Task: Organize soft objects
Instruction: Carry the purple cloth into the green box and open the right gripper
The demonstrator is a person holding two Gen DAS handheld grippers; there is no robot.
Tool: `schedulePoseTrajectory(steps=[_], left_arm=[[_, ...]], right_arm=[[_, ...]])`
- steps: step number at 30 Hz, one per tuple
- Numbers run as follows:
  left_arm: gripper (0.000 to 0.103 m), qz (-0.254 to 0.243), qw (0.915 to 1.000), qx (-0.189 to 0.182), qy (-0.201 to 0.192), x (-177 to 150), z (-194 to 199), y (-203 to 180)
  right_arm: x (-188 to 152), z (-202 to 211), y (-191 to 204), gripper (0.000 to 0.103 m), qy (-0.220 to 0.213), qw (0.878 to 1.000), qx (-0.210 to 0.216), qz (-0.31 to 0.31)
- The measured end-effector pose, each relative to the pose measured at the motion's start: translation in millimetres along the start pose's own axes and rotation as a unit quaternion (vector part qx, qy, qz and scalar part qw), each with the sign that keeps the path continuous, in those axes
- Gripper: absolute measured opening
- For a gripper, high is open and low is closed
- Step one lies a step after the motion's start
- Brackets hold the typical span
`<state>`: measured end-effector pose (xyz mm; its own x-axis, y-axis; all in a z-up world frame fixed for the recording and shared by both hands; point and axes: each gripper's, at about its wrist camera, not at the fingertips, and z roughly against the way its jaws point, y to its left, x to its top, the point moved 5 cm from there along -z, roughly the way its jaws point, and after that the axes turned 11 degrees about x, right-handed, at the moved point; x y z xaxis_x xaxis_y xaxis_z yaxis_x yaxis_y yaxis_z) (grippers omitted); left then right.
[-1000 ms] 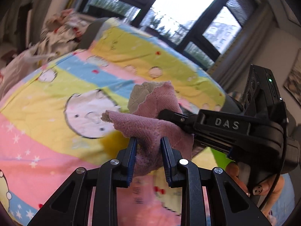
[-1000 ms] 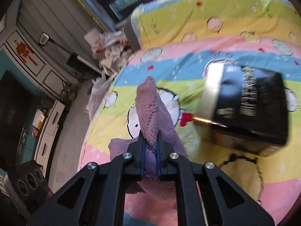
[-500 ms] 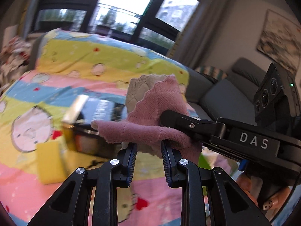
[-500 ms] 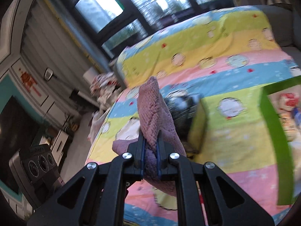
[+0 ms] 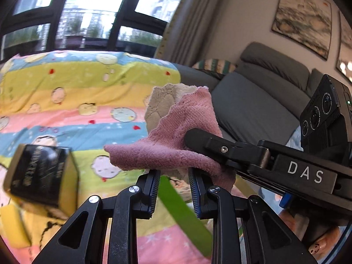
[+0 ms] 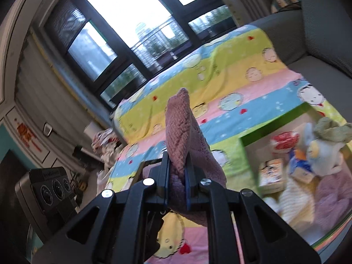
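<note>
A pink knit cloth [image 5: 176,140] with a beige underside hangs in the air above the bed. My right gripper [image 6: 178,176] is shut on the pink cloth [image 6: 182,132], whose tip stands up above the jaws. My left gripper [image 5: 173,176] is just under the cloth with its jaws a little apart; only a small fold seems to hang between them. The right gripper's arm crosses the left wrist view from the right. A green-rimmed box [image 6: 272,127] at the right holds several soft toys and cloths, among them a grey plush [image 6: 323,151].
A black and gold box [image 5: 41,171] lies on the striped cartoon bedspread [image 5: 77,101] at the left. The green box rim [image 5: 182,211] shows below my left gripper. A grey sofa [image 5: 253,101] stands behind, windows beyond.
Both grippers have swung to the right with the cloth. The black box slid left in view and the green box with the toys came into view. The left jaws have opened a little.
</note>
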<state>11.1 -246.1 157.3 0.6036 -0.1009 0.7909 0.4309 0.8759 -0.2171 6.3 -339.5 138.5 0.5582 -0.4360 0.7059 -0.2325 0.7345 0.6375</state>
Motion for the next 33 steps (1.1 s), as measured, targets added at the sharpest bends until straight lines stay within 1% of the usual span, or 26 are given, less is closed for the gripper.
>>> schedulePoseTrajectory(steps=[3,6,11,15,19,21,26,29,33], left_arm=[[0.026,-0.016,0.9997,-0.005,0.015,-2,-23,-14],[0.026,-0.017,0.9992,-0.014,0.033,-5,-46,-28],[0.026,-0.032,0.9974,-0.021,0.061,-13,-76,-47],[0.026,-0.039,0.9948,-0.02,0.092,-25,-102,-59],[0.026,-0.038,0.992,-0.018,0.119,-36,-120,-63],[0.026,-0.04,0.9907,-0.013,0.13,-41,-127,-65],[0.026,-0.045,0.988,-0.001,0.148,-49,-137,-66],[0.026,-0.043,0.9867,0.005,0.157,-53,-141,-66],[0.026,-0.046,0.9868,0.012,0.155,-55,-141,-67]], right_arm=[[4,7,-24,0.013,-0.007,1.0,-0.013,-0.02],[9,11,-46,0.013,-0.012,0.999,-0.027,-0.034],[10,20,-88,0.013,-0.02,0.995,-0.031,-0.092],[7,21,-116,0.013,-0.017,0.99,-0.059,-0.124],[0,17,-141,0.013,-0.004,0.983,-0.1,-0.151],[-4,15,-151,0.013,0.003,0.98,-0.115,-0.16],[-10,13,-164,0.013,0.015,0.975,-0.135,-0.176],[-13,12,-168,0.013,0.02,0.974,-0.13,-0.184],[-18,9,-175,0.012,0.032,0.971,-0.142,-0.191]])
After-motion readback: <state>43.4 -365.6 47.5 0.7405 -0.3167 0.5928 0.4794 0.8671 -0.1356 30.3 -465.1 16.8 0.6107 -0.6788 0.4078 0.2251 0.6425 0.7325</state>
